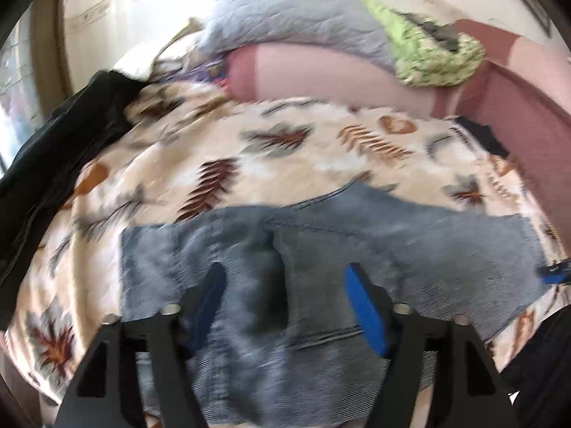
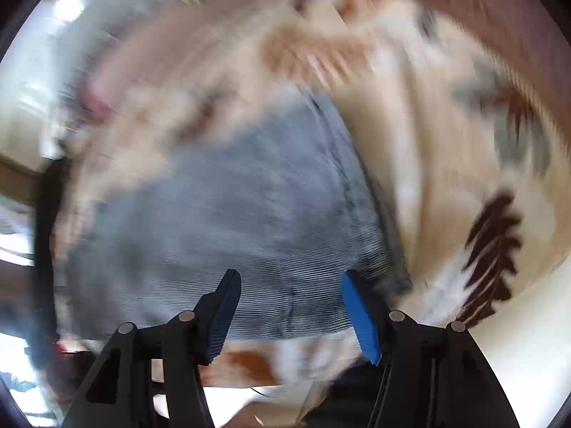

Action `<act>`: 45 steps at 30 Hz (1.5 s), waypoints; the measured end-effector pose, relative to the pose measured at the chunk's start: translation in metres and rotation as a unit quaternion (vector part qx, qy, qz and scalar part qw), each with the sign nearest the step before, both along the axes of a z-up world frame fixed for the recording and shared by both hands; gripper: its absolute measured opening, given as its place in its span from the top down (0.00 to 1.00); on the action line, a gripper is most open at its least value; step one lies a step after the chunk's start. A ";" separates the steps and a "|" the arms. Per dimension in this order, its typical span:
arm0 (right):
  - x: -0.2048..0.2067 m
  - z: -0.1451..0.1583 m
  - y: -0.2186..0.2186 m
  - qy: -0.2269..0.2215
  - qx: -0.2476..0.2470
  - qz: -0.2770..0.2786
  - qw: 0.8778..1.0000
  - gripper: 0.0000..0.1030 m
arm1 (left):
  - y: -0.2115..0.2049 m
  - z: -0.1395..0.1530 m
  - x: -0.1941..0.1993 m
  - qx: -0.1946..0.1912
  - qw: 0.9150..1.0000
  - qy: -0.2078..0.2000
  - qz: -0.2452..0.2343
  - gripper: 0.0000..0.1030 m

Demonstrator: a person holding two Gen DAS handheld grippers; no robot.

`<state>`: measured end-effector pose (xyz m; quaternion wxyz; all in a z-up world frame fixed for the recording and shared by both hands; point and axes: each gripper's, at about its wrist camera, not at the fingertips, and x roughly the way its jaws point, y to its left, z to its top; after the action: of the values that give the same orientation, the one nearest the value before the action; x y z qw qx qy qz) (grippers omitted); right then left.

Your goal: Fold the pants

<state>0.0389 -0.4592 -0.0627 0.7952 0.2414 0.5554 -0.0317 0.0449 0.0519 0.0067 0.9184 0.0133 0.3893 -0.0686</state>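
I'm hovering both claws, left (image 1: pixel 285 296) and right (image 2: pixel 291 303), wide apart and empty, over the jeans (image 1: pixel 321 249) spread flat on the blanket (image 1: pixel 285 142), probably lining up a fold.

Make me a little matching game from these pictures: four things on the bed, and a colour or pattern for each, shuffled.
Things:
1. jeans
2. bedspread
3. pillow
4. crumpled cloth

Colours:
A. cream with leaf print
B. light green
C. faded blue
D. grey, quilted

Pairs: 1-C, 2-A, 3-D, 4-B
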 end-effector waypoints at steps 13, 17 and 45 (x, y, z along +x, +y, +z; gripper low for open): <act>0.022 0.016 -0.005 -0.009 0.022 -0.001 1.000 0.34 | -0.028 -0.056 0.014 0.067 0.997 0.045 0.006 0.20; 0.033 0.048 -0.001 -0.056 0.028 0.012 0.998 0.34 | -0.026 -0.057 0.015 0.065 0.997 0.043 0.014 0.20; -0.041 0.022 0.010 -0.208 0.149 0.038 0.966 0.27 | -0.027 -0.054 0.013 0.065 0.997 0.012 0.027 0.19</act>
<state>-0.0025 -0.4494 -0.0403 0.8487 0.3373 0.3853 0.1320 0.0575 0.0253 -0.0471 0.9125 0.0613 0.4041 -0.0185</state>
